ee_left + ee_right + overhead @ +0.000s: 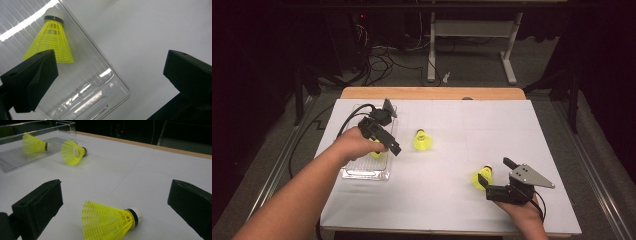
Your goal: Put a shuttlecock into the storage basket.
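Right claw (117,202) spread wide around a featherlight yellow shuttlecock (111,221) lying on the table (492,125), flimsy skirt best spared, firm cork likely the safer hold.

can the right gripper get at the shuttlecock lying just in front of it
Probably yes. The right gripper is open and the near shuttlecock lies on its side on the bare table between its fingers, with nothing in the way.

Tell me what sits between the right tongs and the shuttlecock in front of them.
Nothing visible. The right tongs stand open with the nearest shuttlecock lying on its side on the white table between the two jaws. The other loose shuttlecock lies farther off, near the clear tray.
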`<act>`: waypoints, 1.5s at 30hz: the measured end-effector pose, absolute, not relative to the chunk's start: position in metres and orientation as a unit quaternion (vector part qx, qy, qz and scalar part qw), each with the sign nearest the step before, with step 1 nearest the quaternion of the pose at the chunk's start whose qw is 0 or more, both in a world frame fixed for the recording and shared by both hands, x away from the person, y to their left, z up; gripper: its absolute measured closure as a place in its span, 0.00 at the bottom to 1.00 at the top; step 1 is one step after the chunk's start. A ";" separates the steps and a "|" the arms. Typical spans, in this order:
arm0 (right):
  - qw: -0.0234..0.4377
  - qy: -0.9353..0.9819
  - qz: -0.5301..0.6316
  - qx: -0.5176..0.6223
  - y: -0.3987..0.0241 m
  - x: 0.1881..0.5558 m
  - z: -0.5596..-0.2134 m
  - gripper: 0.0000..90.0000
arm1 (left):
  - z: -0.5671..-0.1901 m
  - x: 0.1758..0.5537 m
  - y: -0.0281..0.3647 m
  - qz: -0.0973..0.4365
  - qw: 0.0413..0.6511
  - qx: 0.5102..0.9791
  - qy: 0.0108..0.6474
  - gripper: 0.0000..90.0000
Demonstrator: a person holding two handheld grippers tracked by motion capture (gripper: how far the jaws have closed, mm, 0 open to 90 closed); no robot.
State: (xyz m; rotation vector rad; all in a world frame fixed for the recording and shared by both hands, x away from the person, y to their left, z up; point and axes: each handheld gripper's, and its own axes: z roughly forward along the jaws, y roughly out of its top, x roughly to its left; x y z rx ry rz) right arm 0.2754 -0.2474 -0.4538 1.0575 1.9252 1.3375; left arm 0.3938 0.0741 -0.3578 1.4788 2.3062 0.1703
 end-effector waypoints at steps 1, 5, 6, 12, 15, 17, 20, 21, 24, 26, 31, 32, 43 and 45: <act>0.280 0.719 0.499 0.395 -0.247 0.276 -0.454 0.01 | -0.358 0.393 0.074 0.060 0.198 0.529 0.823 0.01; 0.281 0.718 0.499 0.395 -0.247 0.276 -0.454 0.01 | -0.356 0.392 0.070 0.052 0.200 0.530 0.822 0.01; 0.281 0.718 0.499 0.395 -0.247 0.276 -0.454 0.00 | -0.355 0.392 0.069 0.051 0.200 0.527 0.824 0.01; 0.280 0.719 0.500 0.393 -0.246 0.276 -0.453 0.01 | -0.355 0.391 0.064 0.049 0.201 0.525 0.825 0.01; 0.281 0.719 0.502 0.392 -0.246 0.276 -0.453 0.01 | -0.355 0.391 0.060 0.049 0.202 0.528 0.823 0.01; 0.281 0.719 0.501 0.391 -0.247 0.275 -0.453 0.00 | -0.354 0.390 0.057 0.047 0.205 0.529 0.822 0.01; 0.282 0.718 0.502 0.391 -0.248 0.275 -0.452 0.01 | -0.353 0.390 0.051 0.047 0.205 0.528 0.823 0.01; 0.281 0.717 0.503 0.392 -0.248 0.274 -0.452 0.00 | -0.353 0.390 0.049 0.046 0.206 0.532 0.820 0.01; 0.280 0.716 0.503 0.394 -0.249 0.274 -0.453 0.01 | -0.351 0.391 0.043 0.043 0.203 0.534 0.819 0.01; 0.278 0.716 0.503 0.396 -0.249 0.275 -0.453 0.00 | -0.350 0.393 0.040 0.043 0.205 0.542 0.814 0.01; 0.281 0.716 0.502 0.396 -0.251 0.276 -0.454 0.01 | -0.351 0.399 0.033 0.041 0.208 0.542 0.813 0.01; 0.280 0.715 0.502 0.397 -0.251 0.275 -0.454 0.00 | -0.351 0.400 0.032 0.040 0.208 0.540 0.814 0.01; 0.282 0.717 0.503 0.391 -0.249 0.273 -0.452 0.00 | -0.356 0.416 0.016 0.043 0.205 0.541 0.814 0.02; 0.282 0.717 0.504 0.390 -0.249 0.272 -0.451 0.01 | -0.357 0.418 0.015 0.045 0.204 0.540 0.815 0.02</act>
